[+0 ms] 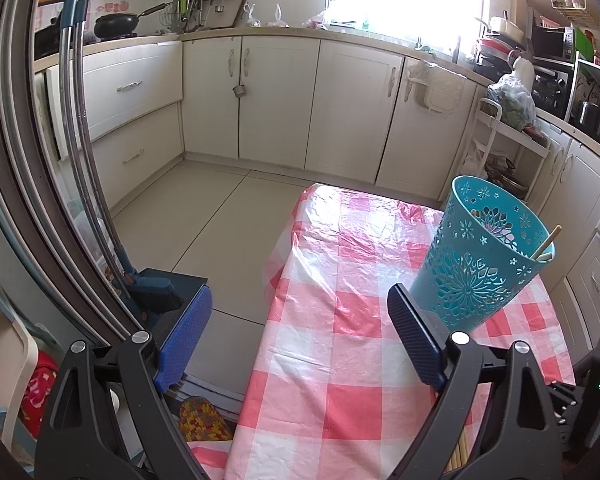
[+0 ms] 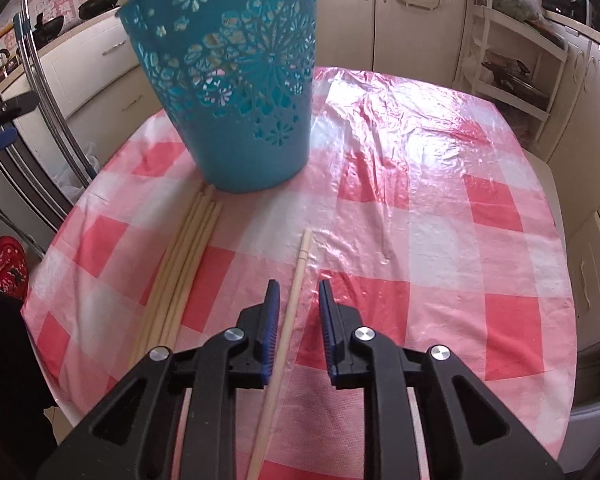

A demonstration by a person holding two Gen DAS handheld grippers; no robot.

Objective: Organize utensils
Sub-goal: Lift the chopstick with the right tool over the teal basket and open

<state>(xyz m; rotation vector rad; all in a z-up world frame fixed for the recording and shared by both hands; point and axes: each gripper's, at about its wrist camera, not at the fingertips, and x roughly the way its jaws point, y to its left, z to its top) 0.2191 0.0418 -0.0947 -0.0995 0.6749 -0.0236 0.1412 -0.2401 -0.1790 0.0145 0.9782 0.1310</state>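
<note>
Covering your table, the pink checked cloth [image 2: 420,208] carries the teal basket [image 2: 236,80]; chopstick bundle [image 2: 180,276] lies touching its base. Your left gripper [image 1: 300,324] gapes wide, empty. Right gripper [image 2: 299,292] narrowly parted, straddling a lone chopstick [image 2: 296,280], pads clear.

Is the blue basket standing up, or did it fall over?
Standing up. The blue basket sits on its flat bottom on the checked tablecloth, its open rim on top, with a chopstick poking out.

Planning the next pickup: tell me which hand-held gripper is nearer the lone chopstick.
Right. The right hand-held gripper straddles the lone chopstick, jaws open; the left hand-held gripper hovers open beside the basket.
</note>
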